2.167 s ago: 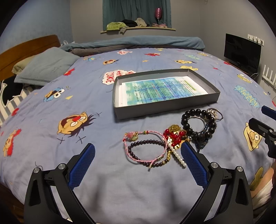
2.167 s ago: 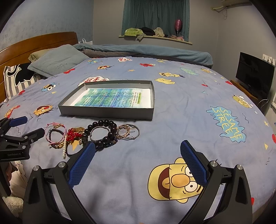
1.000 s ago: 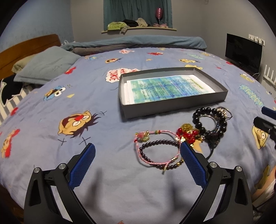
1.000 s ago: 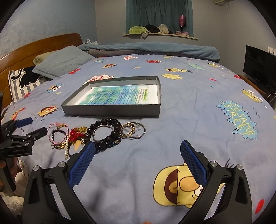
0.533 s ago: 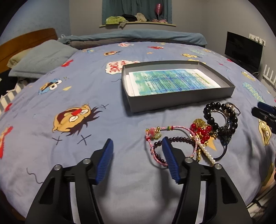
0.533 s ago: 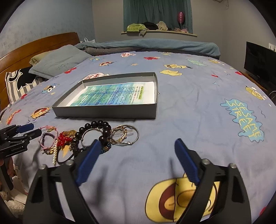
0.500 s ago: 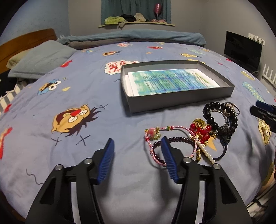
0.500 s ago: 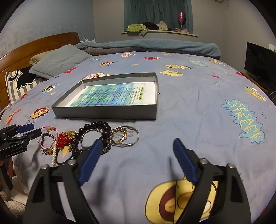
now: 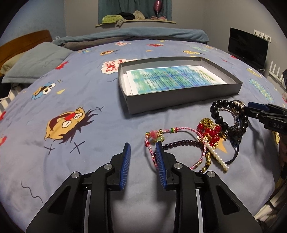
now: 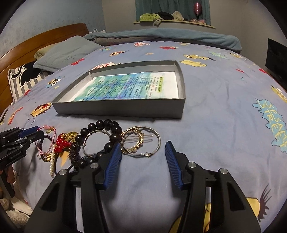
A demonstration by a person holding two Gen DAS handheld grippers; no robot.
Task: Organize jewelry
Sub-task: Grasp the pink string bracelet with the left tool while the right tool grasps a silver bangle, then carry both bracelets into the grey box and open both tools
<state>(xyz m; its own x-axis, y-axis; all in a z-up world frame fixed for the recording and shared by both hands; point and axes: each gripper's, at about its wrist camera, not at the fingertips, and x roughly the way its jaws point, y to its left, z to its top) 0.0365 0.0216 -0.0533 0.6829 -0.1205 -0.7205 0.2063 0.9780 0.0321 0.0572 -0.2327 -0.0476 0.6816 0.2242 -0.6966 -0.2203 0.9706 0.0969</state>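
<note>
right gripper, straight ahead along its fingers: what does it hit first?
Most likely the silver bangle with the gold chain bracelet inside it, lying just beyond the right gripper; its open jaws have just been closing, nothing between them. Depth is uncertain.

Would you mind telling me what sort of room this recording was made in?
Most likely a bedroom: the jewelry lies on a bed with a cartoon-print sheet, a pillow rests by a wooden headboard, and a curtained window sits behind.
</note>
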